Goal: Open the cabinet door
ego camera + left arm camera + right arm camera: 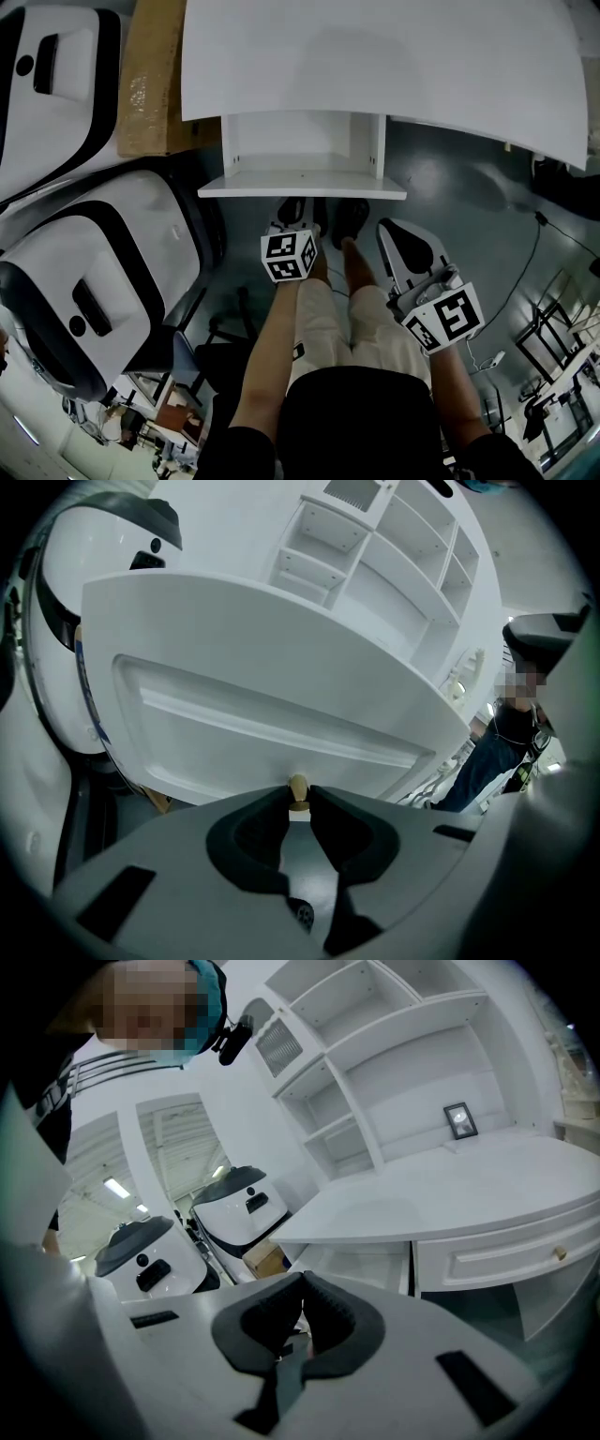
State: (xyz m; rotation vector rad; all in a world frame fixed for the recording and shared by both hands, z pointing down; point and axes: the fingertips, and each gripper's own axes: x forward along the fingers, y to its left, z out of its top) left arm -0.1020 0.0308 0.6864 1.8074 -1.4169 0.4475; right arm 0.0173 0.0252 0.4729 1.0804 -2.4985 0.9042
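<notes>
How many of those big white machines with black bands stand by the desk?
2. One machine sits at the head view's upper left beside the cardboard box; the other just below it. More may be out of view.

The head camera sat high over the desk (375, 66), staring steeply down on its top and on the cabinet door (302, 187) standing out from its front. The left gripper (298, 797) camera rode low and tight against that door. It was so near that the knob (298, 789) sat right at its jaws, and it looked up past the desk's edge to the shelves (375, 536) above. The right gripper (302, 1299) camera sat farther off the desk's front, facing its top and those same shelves. The white machines (84, 272) beside the desk showed in all three views.
</notes>
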